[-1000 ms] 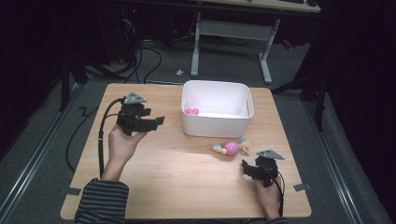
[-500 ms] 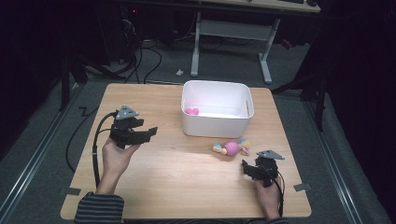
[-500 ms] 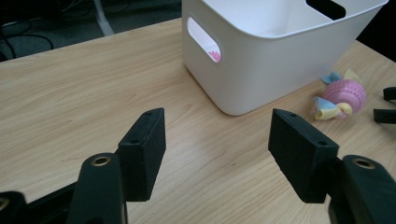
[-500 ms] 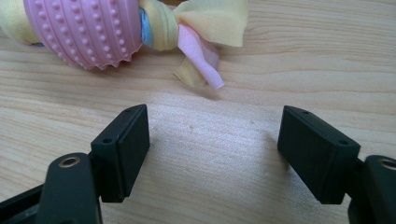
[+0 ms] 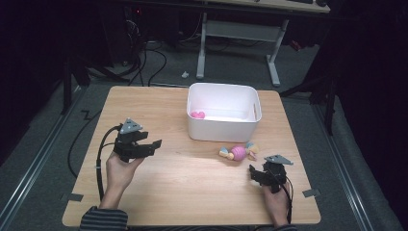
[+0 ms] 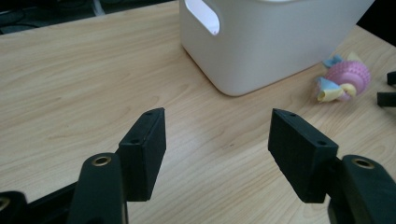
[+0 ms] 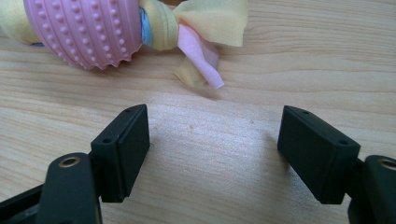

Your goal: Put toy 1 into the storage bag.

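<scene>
A pink knobbly ball toy with yellow, pink and blue cloth strips [image 5: 237, 152] [image 6: 346, 80] [image 7: 88, 30] lies on the wooden table [image 5: 192, 192] just in front of the white bin [image 5: 223, 111] [image 6: 271, 37]. My right gripper [image 5: 254, 172] [image 7: 212, 140] rests low on the table just short of the toy, jaws open and empty. Left of the bin, my left gripper [image 5: 153, 144] [image 6: 217, 144] hovers low over the bare wood, open with nothing between its jaws. A second pink object [image 5: 197, 114] sits inside the bin at its left end.
The bin stands at the table's far centre. A black cable [image 5: 100, 159] trails from the left gripper toward the table's front left. Tape marks [image 5: 310, 193] sit near the front corners. Dark floor and a desk frame [image 5: 238, 31] lie beyond the far edge.
The left hand has come down and toward the table's near side, away from the far left. The right hand, the toy and the bin have stayed where they were.
</scene>
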Motion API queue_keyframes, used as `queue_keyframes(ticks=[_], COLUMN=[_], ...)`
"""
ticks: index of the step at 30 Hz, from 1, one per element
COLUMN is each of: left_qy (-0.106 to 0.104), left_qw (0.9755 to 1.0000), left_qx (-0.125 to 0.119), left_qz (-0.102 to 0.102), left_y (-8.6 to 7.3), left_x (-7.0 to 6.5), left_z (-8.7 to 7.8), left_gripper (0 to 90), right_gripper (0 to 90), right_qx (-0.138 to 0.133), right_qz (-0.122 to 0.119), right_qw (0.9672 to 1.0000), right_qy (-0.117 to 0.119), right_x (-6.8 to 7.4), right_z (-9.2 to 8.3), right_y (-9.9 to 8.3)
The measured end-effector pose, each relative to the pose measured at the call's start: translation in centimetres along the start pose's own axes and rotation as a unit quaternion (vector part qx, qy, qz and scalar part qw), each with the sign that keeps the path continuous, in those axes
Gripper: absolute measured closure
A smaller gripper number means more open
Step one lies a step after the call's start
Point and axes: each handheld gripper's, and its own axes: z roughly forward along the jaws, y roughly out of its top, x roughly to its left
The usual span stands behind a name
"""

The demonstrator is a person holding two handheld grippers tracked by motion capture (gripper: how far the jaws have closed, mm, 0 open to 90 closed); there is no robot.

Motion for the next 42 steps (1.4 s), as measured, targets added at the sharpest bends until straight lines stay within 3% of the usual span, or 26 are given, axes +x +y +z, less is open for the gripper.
queue_keyframes(ticks=[26,35,38,42], left_qy=[-0.008,-0.008,0.000,0.009], left_qw=[0.9996,0.9994,0.9995,0.9994], left_qx=[0.001,0.019,0.027,0.030], left_qz=[-0.029,-0.029,-0.013,-0.011], left_y=[-4.2,-5.0,-5.1,-5.3], left_x=[-0.3,-0.4,-0.7,-0.8], left_z=[2.2,3.7,4.3,4.8], left_gripper=[36.9,36.3,36.0,35.7], right_gripper=[24.5,24.5,24.5,24.5], right_qx=[0.001,0.001,0.001,0.001], right_qz=[-0.002,-0.002,-0.002,-0.002], right_qw=[1.0000,1.0000,1.0000,1.0000], right_qy=[0.003,0.003,0.003,0.003], right_x=[0.0,0.0,0.0,0.1], right_z=[0.0,0.0,0.0,0.0], right_y=[0.0,0.0,0.0,0.0])
